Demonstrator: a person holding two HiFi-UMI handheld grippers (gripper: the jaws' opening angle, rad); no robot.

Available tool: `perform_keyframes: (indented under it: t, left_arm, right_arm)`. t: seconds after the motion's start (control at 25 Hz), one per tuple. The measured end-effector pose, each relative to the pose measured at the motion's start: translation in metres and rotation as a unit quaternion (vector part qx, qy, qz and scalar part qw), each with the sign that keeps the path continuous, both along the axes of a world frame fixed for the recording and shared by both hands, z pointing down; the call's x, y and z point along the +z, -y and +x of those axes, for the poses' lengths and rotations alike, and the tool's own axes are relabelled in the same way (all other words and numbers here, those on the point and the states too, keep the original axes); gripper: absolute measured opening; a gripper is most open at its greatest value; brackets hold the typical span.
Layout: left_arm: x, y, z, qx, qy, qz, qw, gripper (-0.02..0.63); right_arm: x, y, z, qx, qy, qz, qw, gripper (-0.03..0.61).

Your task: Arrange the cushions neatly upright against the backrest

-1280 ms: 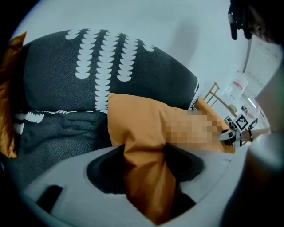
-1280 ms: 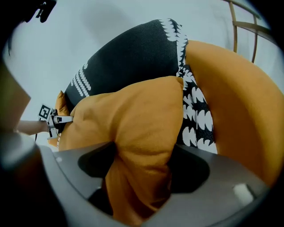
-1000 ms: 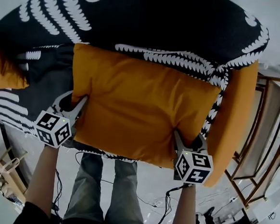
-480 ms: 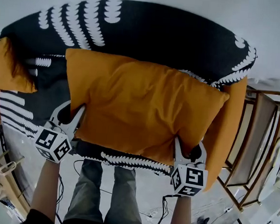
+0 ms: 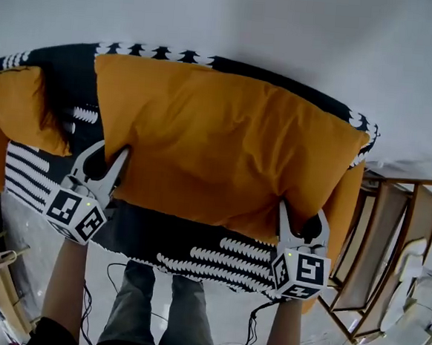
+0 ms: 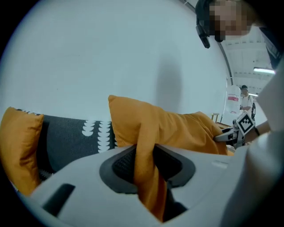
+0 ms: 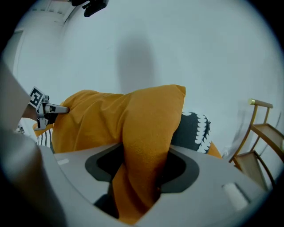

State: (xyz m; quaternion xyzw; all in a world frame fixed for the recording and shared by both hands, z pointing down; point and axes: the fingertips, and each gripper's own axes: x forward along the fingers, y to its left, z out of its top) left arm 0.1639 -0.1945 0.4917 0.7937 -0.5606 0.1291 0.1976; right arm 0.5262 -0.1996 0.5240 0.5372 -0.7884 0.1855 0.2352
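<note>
Clenched with the left tongs (image 5: 105,161) on a fold of orange cloth at the lower left edge of the big orange cushion (image 5: 225,150), pads pressing the fabric from both sides after closing a little just now. Same with the right tongs (image 5: 302,216): closed slightly further just now, gripping a thick bunch of the same cushion at its lower right corner.

Held up off the seat by both tongs, broad face upright, top edge about level with the top of the backrest (image 5: 67,82) of the black sofa with white leaf print. Touching the backrest or not: cannot tell.

Just left of it, a 2nd orange cushion (image 5: 24,108), leaning in the sofa's left corner, apart from the held one. Behind the held cushion's right corner, another strip of orange (image 5: 345,208) at the sofa's right end; cushion or armrest, cannot tell. Below the tongs, bare patterned seat (image 5: 217,254).

Further out: pale wall (image 5: 287,25) above, wooden rack (image 5: 385,248) at the right, jeans-clad legs (image 5: 145,311) and cables (image 5: 252,331) on the floor below.
</note>
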Motion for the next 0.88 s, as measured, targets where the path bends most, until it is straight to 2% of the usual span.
perform_keyframes:
  t: [0.08,0.24,0.52,0.88]
  left_arm:
    - [0.002,0.012,-0.006,-0.002,-0.004,0.002,1.0,0.118]
    - [0.028,0.026,-0.011,-0.001,-0.004,-0.02,0.9998,0.12]
    - [0.073,0.028,-0.016,0.0,0.011,-0.07,0.9975,0.132]
    - [0.083,0.029,-0.018,0.005,-0.014,-0.08,0.9967,0.145]
  right_arm:
    - [0.0,0.015,-0.004,-0.002,-0.003,0.006,1.0,0.268]
    - [0.021,0.03,-0.006,-0.002,-0.007,-0.008,1.0,0.275]
    - [0.068,0.031,-0.003,0.011,-0.027,-0.059,0.998,0.284]
    - [0.083,0.024,0.001,0.022,-0.021,-0.08,0.996,0.298]
